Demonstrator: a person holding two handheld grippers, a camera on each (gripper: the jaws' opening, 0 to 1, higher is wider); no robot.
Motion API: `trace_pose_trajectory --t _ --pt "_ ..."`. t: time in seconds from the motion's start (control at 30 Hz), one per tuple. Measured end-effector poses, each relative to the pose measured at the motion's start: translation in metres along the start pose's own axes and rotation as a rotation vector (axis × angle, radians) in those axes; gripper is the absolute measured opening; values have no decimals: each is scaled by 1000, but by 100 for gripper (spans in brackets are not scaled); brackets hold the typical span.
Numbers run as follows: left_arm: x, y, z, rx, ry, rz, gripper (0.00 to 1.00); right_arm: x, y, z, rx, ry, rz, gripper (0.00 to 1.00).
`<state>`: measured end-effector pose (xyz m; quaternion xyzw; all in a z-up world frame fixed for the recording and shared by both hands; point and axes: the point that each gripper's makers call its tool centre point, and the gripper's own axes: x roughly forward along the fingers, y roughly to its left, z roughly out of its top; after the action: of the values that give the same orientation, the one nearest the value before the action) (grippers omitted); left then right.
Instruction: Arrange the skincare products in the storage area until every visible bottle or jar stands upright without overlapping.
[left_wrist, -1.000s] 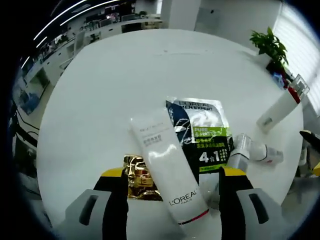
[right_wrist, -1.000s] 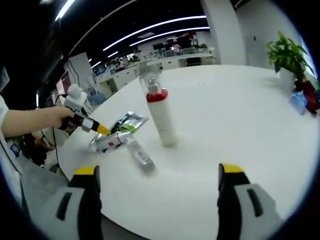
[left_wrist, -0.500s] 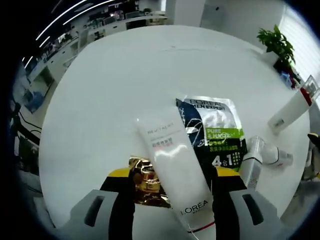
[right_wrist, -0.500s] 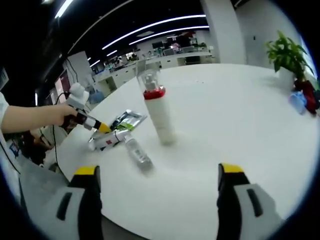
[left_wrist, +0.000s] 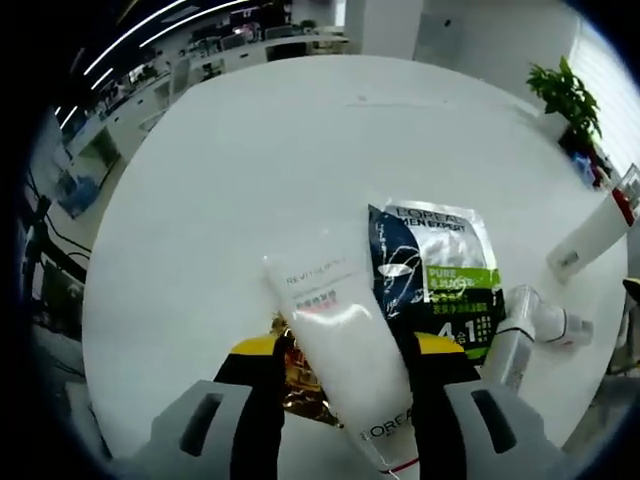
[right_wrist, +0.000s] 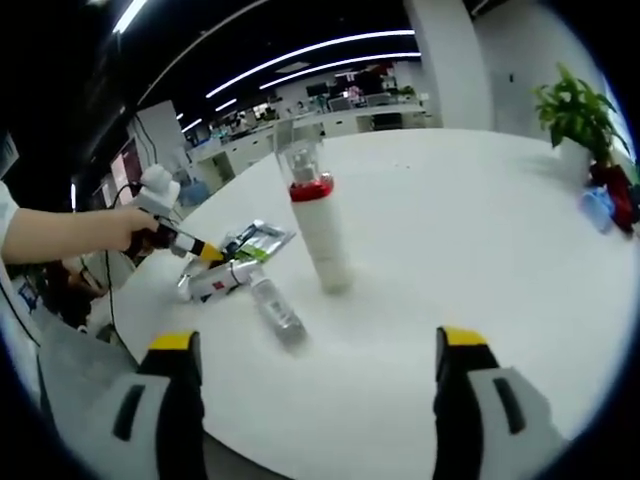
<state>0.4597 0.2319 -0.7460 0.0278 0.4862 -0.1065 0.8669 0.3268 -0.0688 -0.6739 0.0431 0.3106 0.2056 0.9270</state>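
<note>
Left gripper view: the left gripper (left_wrist: 342, 352) reaches over a round white table (left_wrist: 220, 180). A white tube (left_wrist: 340, 345) lies flat between its two jaws, which sit close against the tube's sides; whether they actually press it cannot be told. The tube's flat sealed end points away from the camera and its printed lower end lies near the bottom of the view. A crumpled gold packet (left_wrist: 300, 375) lies partly under the tube, on its left. Just right of the tube lies a flat sachet (left_wrist: 435, 275) printed in dark blue, silver and green. Right of the sachet two small bottles lie on their sides, a clear-capped one (left_wrist: 512, 340) and a white one (left_wrist: 560, 322), touching or nearly so. A tall white bottle (left_wrist: 592, 235) with a red collar stands near the table's right edge. A potted plant (left_wrist: 565, 95) stands at the far right.

Right gripper view: the right gripper (right_wrist: 312, 390) hovers above the table (right_wrist: 480, 250) with its jaws wide apart and nothing between them. The tall white bottle (right_wrist: 318, 225) stands upright, with a clear cap above its red collar. A clear bottle (right_wrist: 275, 308) lies on its side near it. Farther left, a person's hand (right_wrist: 125, 228) holds the left gripper (right_wrist: 195, 247) down at the sachet (right_wrist: 255, 240) and the lying items. The potted plant (right_wrist: 572, 115) stands at the far right edge.
</note>
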Motion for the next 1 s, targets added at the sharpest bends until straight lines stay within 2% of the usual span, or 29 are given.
trace_pose_trajectory --t 0.33,0.67,1.0 --pt "-4 1 0 -6 -20 -4 41 -2 1 2 -4 -5 -2 97" --pt "-17 3 9 9 -120 -15 37 -4 6 6 -15 -12 8 97" --pt "-47 -2 15 66 -227 -16 35 -4 16 13 -38 -19 28 97"
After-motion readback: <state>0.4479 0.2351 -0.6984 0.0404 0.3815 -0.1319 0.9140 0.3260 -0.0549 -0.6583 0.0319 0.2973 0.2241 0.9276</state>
